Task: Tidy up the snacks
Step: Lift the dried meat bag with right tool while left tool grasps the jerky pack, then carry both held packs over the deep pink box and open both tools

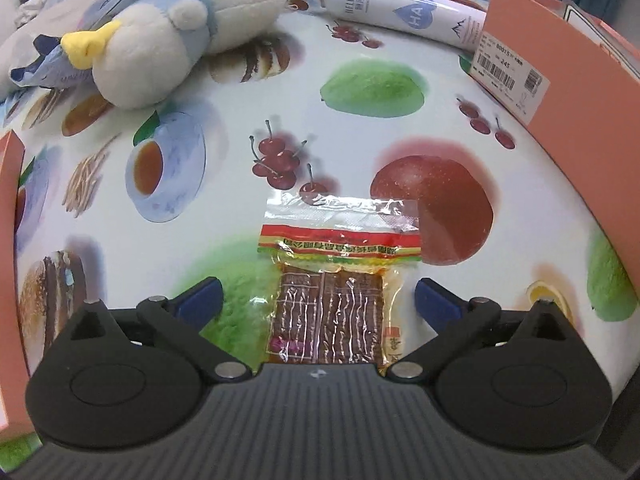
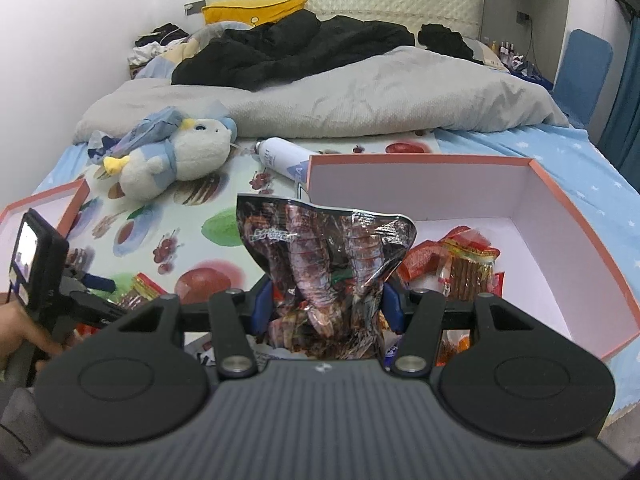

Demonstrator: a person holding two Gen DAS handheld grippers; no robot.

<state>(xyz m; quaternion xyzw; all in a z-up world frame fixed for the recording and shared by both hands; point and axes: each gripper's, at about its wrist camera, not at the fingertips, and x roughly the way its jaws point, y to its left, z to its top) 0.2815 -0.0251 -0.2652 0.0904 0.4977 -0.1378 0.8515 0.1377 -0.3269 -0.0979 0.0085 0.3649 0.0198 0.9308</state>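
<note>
Right hand-held gripper [image 2: 326, 300] clamps dark snack bag [image 2: 326, 256]; left hand-held gripper [image 1: 318, 294] gapes around jerky packet [image 1: 334, 300]. Slick foil may slip short of the box [image 2: 560, 216].

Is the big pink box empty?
No. The pink box already holds several red and yellow snack packets on its white floor.

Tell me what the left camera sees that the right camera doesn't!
Only the left wrist view shows the barcode label on the box's outer wall.

Only the right wrist view shows the dark snack bag pinched in the right gripper, the snacks inside the pink box, and the bed.

Both show the plush toy, white bottle and the red-topped snack packet between the open left gripper's fingers.
</note>
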